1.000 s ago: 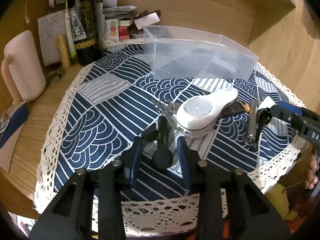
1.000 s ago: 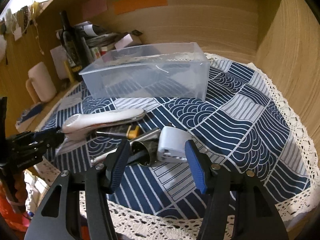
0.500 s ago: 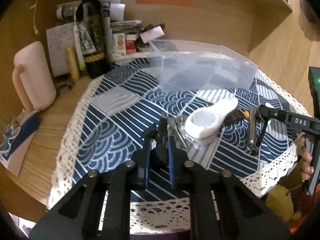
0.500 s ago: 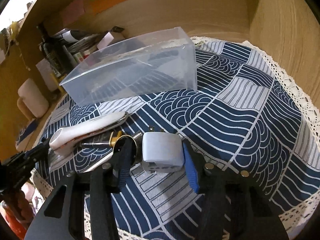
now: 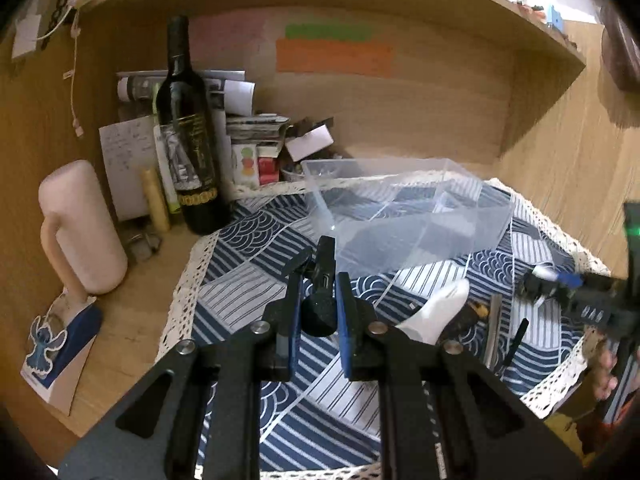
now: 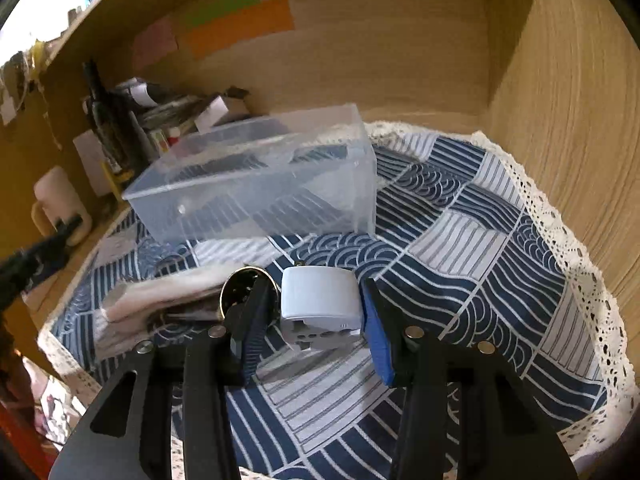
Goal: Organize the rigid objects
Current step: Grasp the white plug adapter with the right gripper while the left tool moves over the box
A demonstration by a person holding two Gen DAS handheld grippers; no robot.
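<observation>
My left gripper [image 5: 318, 312] is shut on a black clip-like tool [image 5: 322, 284] and holds it lifted above the cloth, in front of the clear plastic bin [image 5: 404, 216]. My right gripper [image 6: 316, 308] is shut on a white power adapter [image 6: 320, 300], raised a little over the cloth, with the bin [image 6: 256, 188] behind it. A white handheld device [image 5: 436, 308] lies on the cloth; it shows blurred in the right wrist view [image 6: 168, 296]. A metal tool [image 5: 493, 336] lies near it. A round metal piece [image 6: 244, 288] sits by my right gripper's left finger.
A blue patterned cloth [image 5: 248, 280] with a lace edge covers the wooden desk. A wine bottle [image 5: 188, 136], a pink jug [image 5: 80, 232], papers and small boxes [image 5: 256, 140] stand at the back left. Wooden walls [image 6: 560, 120] close the right side and back.
Both grippers closed on their objects and lifted: the left on the black tool, the right on the white adapter. Both views rose and moved toward the bin.
</observation>
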